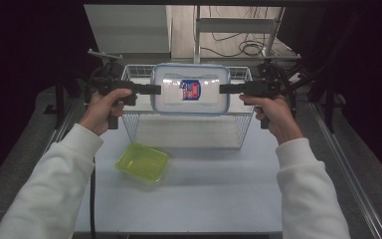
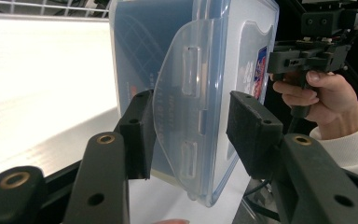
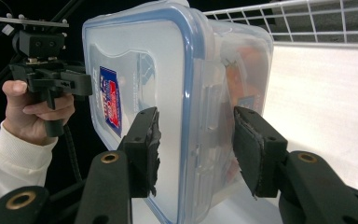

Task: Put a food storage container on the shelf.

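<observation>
Clear-plastic box: one rectangular lidded container with blue seal, held above the white wire basket.
Handling: rigid, smooth, likely slippery; end latches suited gripping.
Left gripper: clamped on one end.
Right gripper: clamped opposite.
Count: one yellow-green tray before the basket.

We hold the clear container level above the wire basket, whose walls fence in the space below it on all sides. In front of the basket, the table lies open, with the green lid on its left part.
</observation>
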`<state>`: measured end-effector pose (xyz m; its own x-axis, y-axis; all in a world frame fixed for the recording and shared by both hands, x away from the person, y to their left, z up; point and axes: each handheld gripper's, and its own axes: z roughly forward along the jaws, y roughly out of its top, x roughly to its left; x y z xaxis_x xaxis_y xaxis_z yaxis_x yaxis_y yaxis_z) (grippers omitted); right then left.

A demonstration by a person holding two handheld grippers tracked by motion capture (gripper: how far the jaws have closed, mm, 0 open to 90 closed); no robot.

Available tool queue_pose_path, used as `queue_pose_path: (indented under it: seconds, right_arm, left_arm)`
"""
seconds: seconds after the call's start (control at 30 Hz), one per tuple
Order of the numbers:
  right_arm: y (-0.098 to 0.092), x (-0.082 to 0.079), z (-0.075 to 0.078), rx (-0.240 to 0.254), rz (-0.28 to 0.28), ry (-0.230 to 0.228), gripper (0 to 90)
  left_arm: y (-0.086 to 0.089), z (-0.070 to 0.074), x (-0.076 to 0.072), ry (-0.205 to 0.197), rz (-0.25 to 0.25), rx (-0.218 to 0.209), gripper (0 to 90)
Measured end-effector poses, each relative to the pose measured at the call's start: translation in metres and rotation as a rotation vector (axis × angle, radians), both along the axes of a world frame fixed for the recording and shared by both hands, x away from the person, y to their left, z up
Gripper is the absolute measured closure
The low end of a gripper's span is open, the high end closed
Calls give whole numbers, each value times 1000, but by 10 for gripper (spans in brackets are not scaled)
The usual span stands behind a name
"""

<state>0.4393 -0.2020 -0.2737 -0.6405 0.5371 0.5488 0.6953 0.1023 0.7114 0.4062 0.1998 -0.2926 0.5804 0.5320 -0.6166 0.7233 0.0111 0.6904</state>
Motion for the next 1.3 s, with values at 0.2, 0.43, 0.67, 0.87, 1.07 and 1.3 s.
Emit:
queue_pose_path:
  seconds: [0.2,0.43,0.67,0.87,1.07,1.3]
  right_arm:
    - [6,19,2,-17,12,11,521]
    - [9,33,-6,-22,5,34,520]
    - [13,42,-18,-16,-8,62,521]
    - [11,48,-21,8,-14,87,523]
    - [10,54,-24,32,-30,123,520]
    - [11,57,-26,50,-68,154,512]
  left_arm:
    - [5,-5,15,18,0,-9,532]
    - [7,-15,29,38,-3,-15,533]
    - [9,-25,38,66,13,-9,521]
    - [12,-29,46,98,23,-55,524]
    - [13,-31,51,133,27,-73,524]
    - [14,-36,60,190,52,-128,521]
